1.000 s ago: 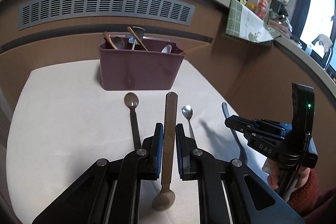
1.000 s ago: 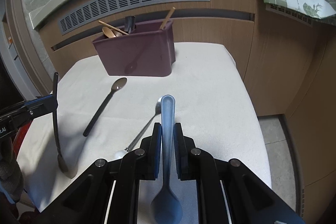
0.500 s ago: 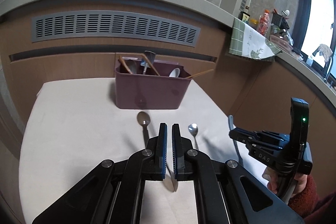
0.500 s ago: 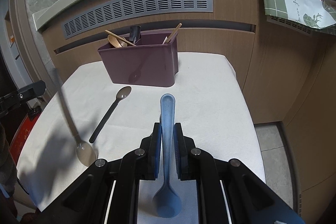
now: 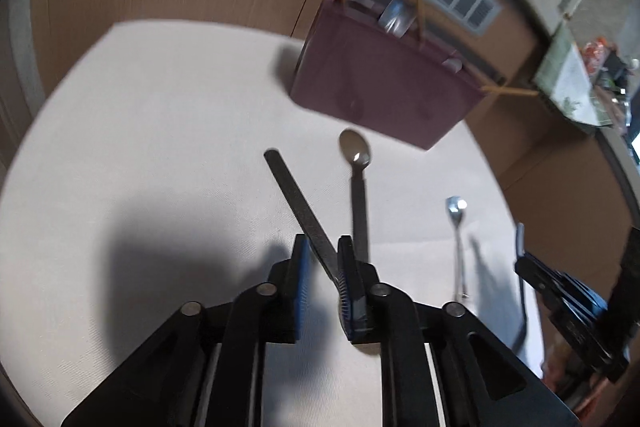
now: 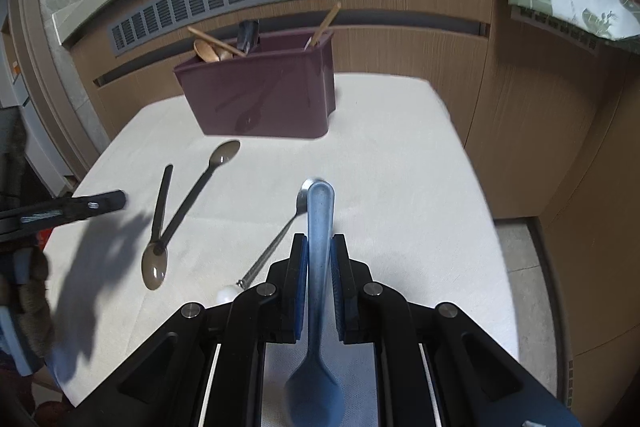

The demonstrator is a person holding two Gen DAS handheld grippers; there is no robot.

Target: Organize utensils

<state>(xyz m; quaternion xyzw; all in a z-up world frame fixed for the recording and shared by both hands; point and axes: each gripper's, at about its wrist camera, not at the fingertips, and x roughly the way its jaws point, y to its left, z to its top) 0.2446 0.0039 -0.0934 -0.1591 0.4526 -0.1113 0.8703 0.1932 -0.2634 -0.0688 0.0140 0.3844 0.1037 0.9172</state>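
1. Right hand-held gripper [image 6: 319, 239]: closed on the blue spoon [image 6: 320, 223] at mid-handle, bowl toward the camera, handle tip forward. The grip looks central and sound.
2. Left hand-held gripper [image 5: 323, 243]: jaws narrowly apart and clamping nothing. The brown spoon [image 5: 298, 197] slants across the gap against one pad and seems to lie on the surface [image 6: 400, 167].
3. Loose items: black-handled spoon [image 6: 200, 191], crossed by the brown spoon; metal spoon [image 6: 272, 247] just beside the right gripper.
4. Purple bin [image 6: 264, 99]: far end of the surface, upright, already holding utensils.
5. Handling note: carry the blue spoon high over the loose spoons. Tip the handle down over a free gap in the bin, and open only once it is inside the rim.
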